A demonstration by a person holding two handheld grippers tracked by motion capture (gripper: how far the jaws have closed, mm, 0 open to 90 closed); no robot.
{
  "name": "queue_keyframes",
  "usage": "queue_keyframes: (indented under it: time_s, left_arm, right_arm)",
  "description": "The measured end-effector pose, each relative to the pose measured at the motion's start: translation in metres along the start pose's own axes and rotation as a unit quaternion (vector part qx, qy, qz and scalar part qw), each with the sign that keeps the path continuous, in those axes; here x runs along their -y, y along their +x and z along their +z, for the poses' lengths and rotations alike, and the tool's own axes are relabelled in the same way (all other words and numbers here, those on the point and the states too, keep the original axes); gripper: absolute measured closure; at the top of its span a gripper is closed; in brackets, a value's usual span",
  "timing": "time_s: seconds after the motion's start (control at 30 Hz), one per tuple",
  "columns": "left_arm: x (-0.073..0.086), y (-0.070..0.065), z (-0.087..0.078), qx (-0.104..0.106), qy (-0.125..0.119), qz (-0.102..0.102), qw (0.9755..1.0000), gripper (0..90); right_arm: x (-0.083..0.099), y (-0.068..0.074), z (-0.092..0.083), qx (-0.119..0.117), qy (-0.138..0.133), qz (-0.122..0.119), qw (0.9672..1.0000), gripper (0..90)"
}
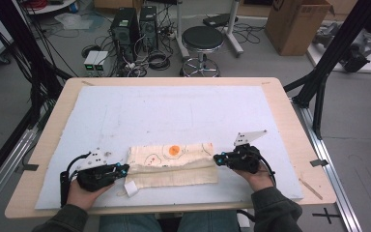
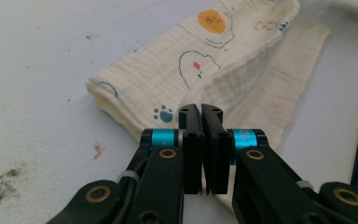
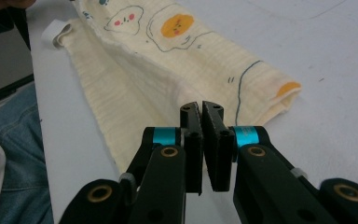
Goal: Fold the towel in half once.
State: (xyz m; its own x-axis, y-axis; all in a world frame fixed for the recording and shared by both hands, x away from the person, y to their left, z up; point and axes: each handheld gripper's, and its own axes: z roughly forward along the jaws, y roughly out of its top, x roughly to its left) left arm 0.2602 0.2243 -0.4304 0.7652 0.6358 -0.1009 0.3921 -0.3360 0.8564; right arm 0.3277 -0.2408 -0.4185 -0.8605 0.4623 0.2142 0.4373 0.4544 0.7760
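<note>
One cloth [image 1: 173, 164] lies folded on the near middle of the mat [image 1: 174, 111], between two grippers. The left gripper [image 2: 201, 112] is closed on a raised fold at the cloth's left end; the right gripper [image 3: 201, 108] is closed on the edge at its right end. The cloth looks light, soft and limp, so it would likely sag between grips; corners and edges are the best places to hold.

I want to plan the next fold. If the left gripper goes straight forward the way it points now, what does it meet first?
The left gripper would probably meet the raised fold of the cream cloth first; its shut jaws seem to pinch that edge already.
</note>
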Motion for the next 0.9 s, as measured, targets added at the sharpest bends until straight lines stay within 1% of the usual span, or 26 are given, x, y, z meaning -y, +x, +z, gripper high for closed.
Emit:
queue_keyframes:
  time_s: [0.1,0.13,0.17,0.2,0.23,0.27,0.3,0.37,0.43,0.5,0.6,0.63,0.67,0.7,0.73,0.77,0.8,0.87,0.9]
  left_arm:
    - [0.002,-0.001,-0.001,0.01,0.006,0.002,0.9999,84.4]
    - [0.002,-0.001,-0.002,0.012,0.004,0.002,0.9999,82.5]
    - [0.001,-0.001,-0.004,0.02,-0.004,-0.002,0.9998,80.6]
    - [0.0,-0.001,-0.005,0.023,-0.01,-0.005,0.9997,77.0]
    - [-0.001,0.0,-0.007,0.028,-0.019,-0.013,0.9993,72.7]
    - [-0.002,0.001,-0.008,0.033,-0.026,-0.015,0.999,70.6]
    - [-0.002,0.001,-0.009,0.033,-0.03,-0.016,0.9989,69.4]
    - [-0.003,0.001,-0.008,0.035,-0.032,-0.019,0.9987,66.6]
    - [-0.004,0.0,-0.005,0.037,-0.029,-0.019,0.9987,66.5]
    - [-0.004,-0.002,-0.001,0.043,-0.018,-0.014,0.9988,66.6]
    - [-0.002,-0.007,0.007,0.062,0.018,0.003,0.9979,66.5]
    - [-0.001,-0.008,0.009,0.065,0.026,0.006,0.9975,66.3]
    - [0.0,-0.008,0.01,0.071,0.033,0.007,0.9969,65.8]
    - [0.001,-0.007,0.012,0.075,0.044,0.007,0.9962,65.1]
    - [0.002,-0.007,0.012,0.078,0.049,0.006,0.9958,63.9]
    - [0.003,-0.006,0.014,0.081,0.058,0.007,0.995,63.1]
    - [0.003,-0.006,0.015,0.081,0.068,0.01,0.9943,62.8]
    - [0.005,-0.007,0.017,0.086,0.077,0.01,0.9933,61.9]
    - [0.005,-0.007,0.017,0.082,0.081,0.014,0.9932,62.2]
  right_arm:
    - [0.001,0.001,0.002,-0.003,0.005,-0.002,1.0,86.2]
    - [0.002,0.001,0.002,-0.013,0.008,0.0,0.9999,84.7]
    - [0.002,0.002,0.002,-0.018,0.006,-0.001,0.9998,82.3]
    - [0.003,0.004,0.001,-0.025,0.003,0.0,0.9997,78.6]
    - [0.003,0.005,0.0,-0.029,0.0,-0.004,0.9996,77.1]
    - [0.003,0.007,-0.002,-0.031,-0.003,-0.01,0.9995,76.2]
    - [0.003,0.01,-0.005,-0.028,-0.004,-0.015,0.9995,75.4]
    - [0.002,0.013,-0.007,-0.027,0.002,-0.025,0.9993,73.8]
    - [0.003,0.015,-0.006,-0.034,0.005,-0.032,0.9989,73.1]
    - [0.004,0.016,-0.002,-0.036,0.016,-0.035,0.9986,71.9]
    - [0.006,0.019,0.006,-0.05,0.038,-0.05,0.9968,69.5]
    - [0.007,0.02,0.008,-0.05,0.046,-0.061,0.9958,68.8]
    - [0.008,0.021,0.01,-0.052,0.055,-0.068,0.9948,68.6]
    - [0.009,0.021,0.012,-0.049,0.063,-0.071,0.9943,67.9]
    - [0.01,0.021,0.015,-0.048,0.072,-0.071,0.9937,67.6]
    - [0.011,0.021,0.016,-0.047,0.076,-0.073,0.9933,67.6]
    - [0.011,0.021,0.017,-0.043,0.081,-0.075,0.9929,68.0]
    - [0.012,0.021,0.018,-0.041,0.084,-0.076,0.9927,70.6]
    - [0.012,0.021,0.019,-0.043,0.088,-0.076,0.9923,73.6]
